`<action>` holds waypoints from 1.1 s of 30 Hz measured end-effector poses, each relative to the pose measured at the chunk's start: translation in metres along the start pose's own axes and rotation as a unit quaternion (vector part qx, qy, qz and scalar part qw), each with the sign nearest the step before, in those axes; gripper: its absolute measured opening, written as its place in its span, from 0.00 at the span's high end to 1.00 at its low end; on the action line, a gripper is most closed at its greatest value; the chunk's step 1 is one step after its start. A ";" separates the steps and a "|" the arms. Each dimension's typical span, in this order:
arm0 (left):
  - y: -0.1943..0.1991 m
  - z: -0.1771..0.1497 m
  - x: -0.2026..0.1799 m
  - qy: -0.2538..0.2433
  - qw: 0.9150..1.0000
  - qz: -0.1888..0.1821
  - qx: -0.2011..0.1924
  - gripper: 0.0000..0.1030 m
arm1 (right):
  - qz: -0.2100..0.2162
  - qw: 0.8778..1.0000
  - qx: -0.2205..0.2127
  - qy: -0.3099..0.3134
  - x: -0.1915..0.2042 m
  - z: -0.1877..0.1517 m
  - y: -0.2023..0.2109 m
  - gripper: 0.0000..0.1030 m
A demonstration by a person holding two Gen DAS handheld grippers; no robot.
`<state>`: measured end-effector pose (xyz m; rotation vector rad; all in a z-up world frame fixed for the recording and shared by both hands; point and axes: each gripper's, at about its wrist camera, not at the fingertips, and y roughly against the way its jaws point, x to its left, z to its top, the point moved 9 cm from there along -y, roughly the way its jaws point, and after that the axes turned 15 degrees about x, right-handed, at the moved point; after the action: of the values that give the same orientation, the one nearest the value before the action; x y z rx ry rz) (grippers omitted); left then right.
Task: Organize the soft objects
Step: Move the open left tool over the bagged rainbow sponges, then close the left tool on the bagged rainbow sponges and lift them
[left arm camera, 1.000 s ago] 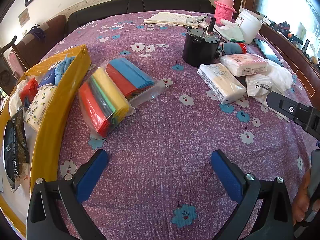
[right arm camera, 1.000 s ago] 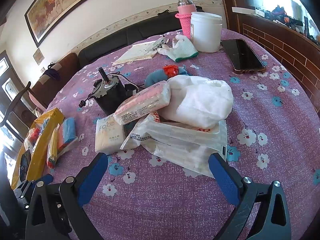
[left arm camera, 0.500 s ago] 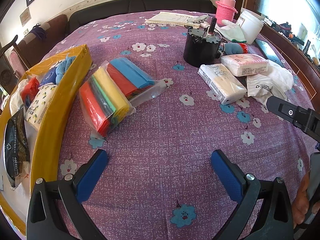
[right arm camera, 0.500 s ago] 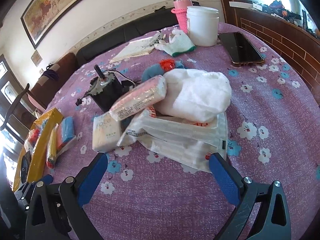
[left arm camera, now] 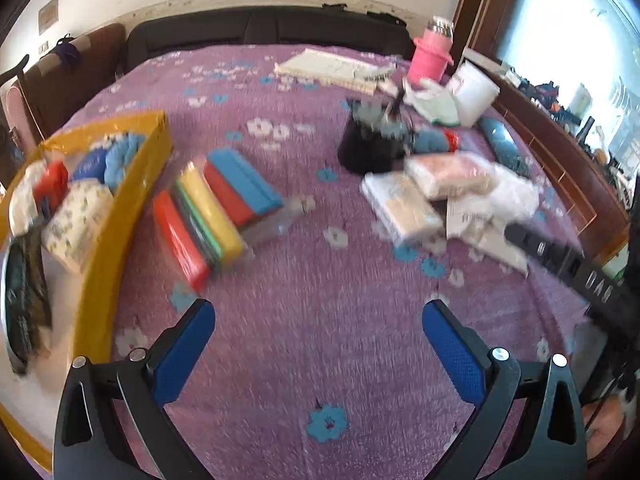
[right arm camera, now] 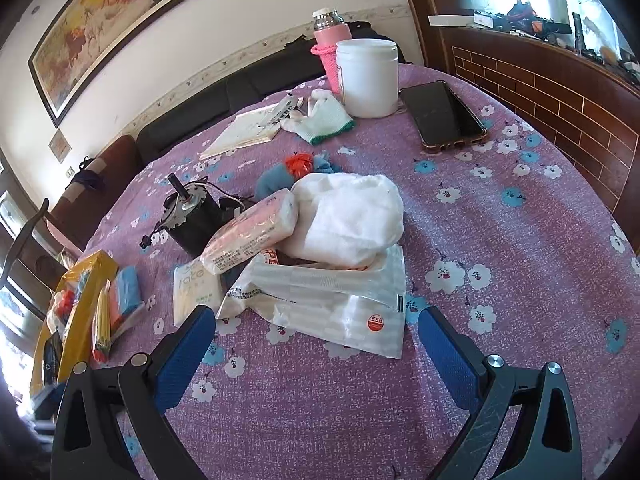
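Note:
A clear pack of coloured cloths (left arm camera: 216, 208) lies beside a yellow box (left arm camera: 100, 272) that holds several soft items. My left gripper (left arm camera: 320, 344) hovers open over bare tablecloth, short of the pack. In the right wrist view a pile sits ahead: a flat striped plastic pack (right arm camera: 332, 300), a white cloth bundle (right arm camera: 348, 216), a pink tissue pack (right arm camera: 252, 232) and a white tissue pack (right arm camera: 196, 288). My right gripper (right arm camera: 316, 344) stands open just in front of the striped pack, with nothing between its fingers. A white glove (right arm camera: 320, 116) and a blue-and-orange soft thing (right arm camera: 288, 172) lie farther back.
A black motor (right arm camera: 192, 216) stands left of the pile. A phone (right arm camera: 444, 116), white tub (right arm camera: 368, 76), pink bottle (right arm camera: 332, 40) and notepad (right arm camera: 248, 128) sit at the back. A brick-patterned ledge (right arm camera: 560, 100) borders the right. The other gripper's black body (left arm camera: 568, 268) crosses the left wrist view.
The left wrist view is now blurred and has tilted up, showing more of the sofa and wall. The right gripper has edged closer to the striped pack. Both stay open.

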<state>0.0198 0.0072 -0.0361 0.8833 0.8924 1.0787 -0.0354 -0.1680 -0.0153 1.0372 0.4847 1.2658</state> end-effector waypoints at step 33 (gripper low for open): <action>-0.016 0.045 0.060 0.023 1.000 0.020 0.006 0.69 | 0.010 0.999 0.024 -0.040 -0.020 0.002 -0.011 0.01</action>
<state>0.0794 0.0548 -0.0432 0.8920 0.9233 1.1337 -0.0339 -0.1868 -0.0283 1.1320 0.4463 1.2302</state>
